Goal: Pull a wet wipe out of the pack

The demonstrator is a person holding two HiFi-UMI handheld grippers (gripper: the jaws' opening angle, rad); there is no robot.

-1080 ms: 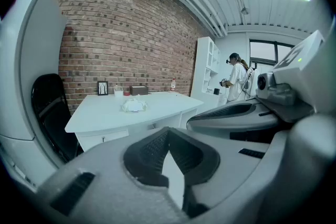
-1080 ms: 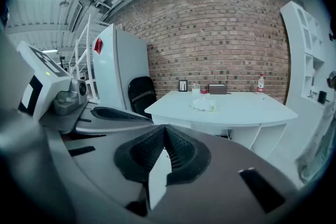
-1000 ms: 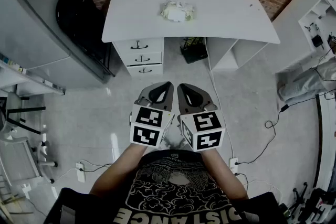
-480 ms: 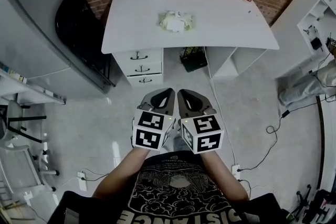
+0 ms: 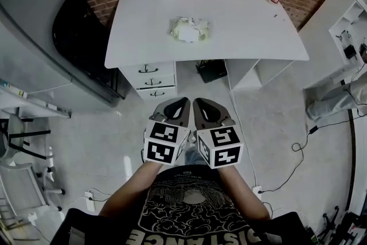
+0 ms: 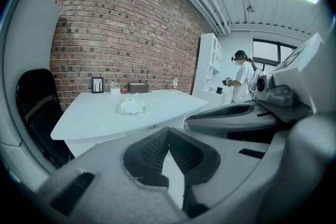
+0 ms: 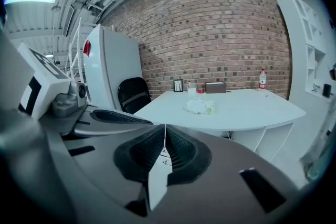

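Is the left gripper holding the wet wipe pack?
No, the left gripper is shut on nothing; the pack lies away on the table.

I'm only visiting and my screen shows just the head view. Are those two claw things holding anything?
Observer: No. In the left gripper view, the left gripper has its jaws shut together with nothing between them.
Operator: And the other one?
Observer: The same. The right gripper view shows the right gripper shut and empty, facing the wipe pack on the desk, well short of it.
Operator: Is anyone else in the room?
Observer: Yes. The left gripper view shows a person in a white top standing by the white shelves.
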